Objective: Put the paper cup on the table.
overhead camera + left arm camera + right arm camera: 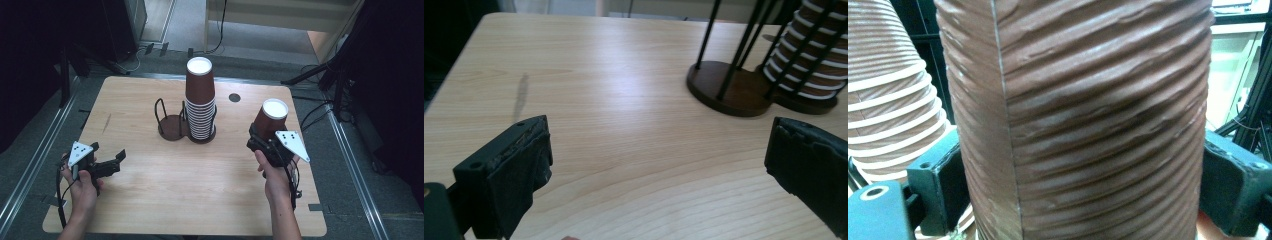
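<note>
R gripper (264, 141) clamped on ribbed paper cup (270, 119), upside down; L gripper (107, 165) open, idle. Risk: squeeze too hard, wall buckles; too light, cup slips.

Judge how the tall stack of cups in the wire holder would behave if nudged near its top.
The stack of cups rises well above the holder, so its top would probably sway or tip. Its lower part sits between the wire posts, which should steady it. Being paper, it is likely light and easily dented.
</note>
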